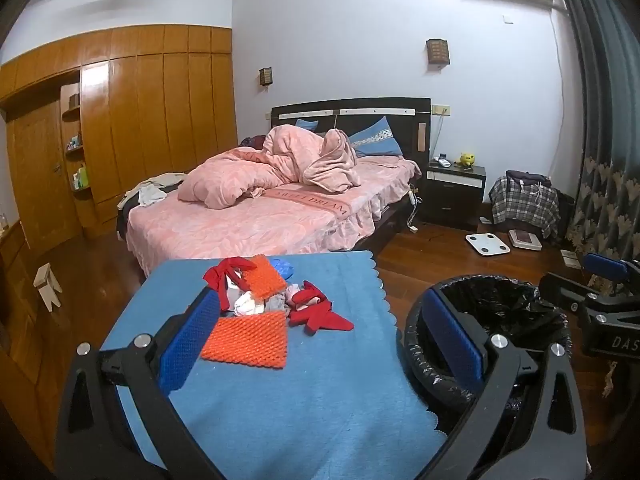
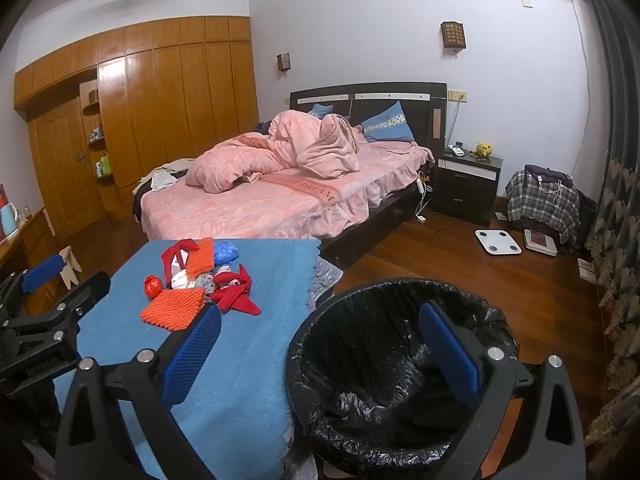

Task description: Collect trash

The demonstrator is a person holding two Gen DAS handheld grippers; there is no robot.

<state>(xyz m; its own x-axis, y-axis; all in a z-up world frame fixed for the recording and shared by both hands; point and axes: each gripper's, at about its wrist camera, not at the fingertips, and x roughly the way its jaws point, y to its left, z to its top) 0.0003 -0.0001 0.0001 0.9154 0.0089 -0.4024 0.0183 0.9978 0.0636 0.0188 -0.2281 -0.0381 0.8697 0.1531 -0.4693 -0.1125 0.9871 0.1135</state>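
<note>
Trash (image 1: 256, 304) lies heaped toward the desk's (image 1: 280, 392) far edge, untouched; collection has not begun. Nearest, left gripper (image 1: 320, 344) and right gripper (image 2: 320, 356) both hang with fingers spread wide, holding nothing. Black-lined bin (image 2: 400, 360) stands just beside the desk's right edge (empty, as far as visible). Next: reach forward, close on the near orange mesh piece (image 1: 246, 338). The small red ball (image 2: 153, 285) shows only from the right wrist; pile contents are hard to separate.

Blue tablecloth (image 1: 320, 380) with orange bumpy foam sheets (image 1: 246, 340), red wrappers (image 1: 316, 314) and a blue bag (image 1: 282, 266). Black-lined bin (image 2: 400, 360). Pink floral bedding (image 1: 256, 216). Grey-white plaid cloth (image 1: 524, 204).
</note>
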